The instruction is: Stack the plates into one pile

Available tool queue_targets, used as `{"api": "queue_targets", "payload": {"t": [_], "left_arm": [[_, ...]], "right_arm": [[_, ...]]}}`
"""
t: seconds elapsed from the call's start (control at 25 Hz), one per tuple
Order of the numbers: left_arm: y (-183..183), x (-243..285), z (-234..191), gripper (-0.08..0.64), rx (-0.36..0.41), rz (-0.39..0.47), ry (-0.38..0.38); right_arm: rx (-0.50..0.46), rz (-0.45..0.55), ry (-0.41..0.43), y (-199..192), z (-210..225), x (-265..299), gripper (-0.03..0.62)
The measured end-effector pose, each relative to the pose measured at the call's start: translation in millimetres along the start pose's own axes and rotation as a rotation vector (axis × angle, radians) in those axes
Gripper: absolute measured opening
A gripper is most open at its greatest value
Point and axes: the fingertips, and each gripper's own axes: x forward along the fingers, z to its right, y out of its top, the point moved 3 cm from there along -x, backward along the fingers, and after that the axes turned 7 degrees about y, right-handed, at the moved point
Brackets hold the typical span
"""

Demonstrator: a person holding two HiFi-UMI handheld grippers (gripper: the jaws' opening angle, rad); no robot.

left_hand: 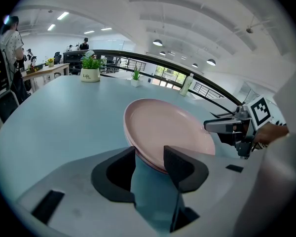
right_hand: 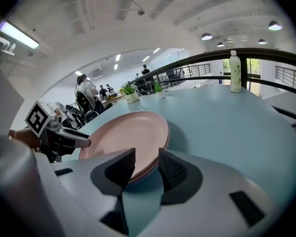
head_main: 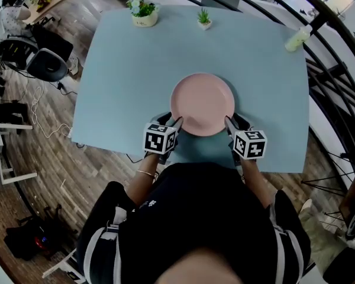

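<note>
Working from the blue table [head_main: 266, 70] down: the pink plates [head_main: 202, 102] sit in one pile near its front middle, so we judge that only the letting go remains. Our left gripper [head_main: 176, 124] and right gripper [head_main: 229, 123] both stand spread at the pile's near rim, pinching nothing. We should draw them straight back and level, without nudging the pile askew.

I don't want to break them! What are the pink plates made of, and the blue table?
Pink plates: probably glazed ceramic, maybe melamine; smooth with a soft sheen. Blue table: matte, likely laminate or painted board; flat even colour, hardly any reflection.
</note>
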Motion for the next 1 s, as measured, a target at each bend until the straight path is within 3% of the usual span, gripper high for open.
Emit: {"api": "queue_targets", "payload": {"t": [0.28, 0.4, 0.52, 0.72, 1.0], "left_arm": [[6, -9, -9, 0.161, -0.01, 0.061, 0.031], [16, -16, -15, 0.16, -0.035, 0.12, 0.052], [34, -26, -13, 0.143, -0.044, 0.199, 0.017], [71, -47, 5, 0.121, 0.052, 0.334, -0.082], [111, -79, 23, 0.052, 0.171, 0.488, -0.091]], "right_arm": [[0.007, 0.054, -0.017, 13, 3, -4, 0.156], [0.012, 0.099, -0.018, 22, 2, -8, 0.152], [0.018, 0.16, -0.017, 35, -2, -13, 0.147], [-0.015, 0.252, 0.023, 69, -22, -20, 0.134], [-0.061, 0.402, 0.089, 112, -53, -43, 0.044]]}}
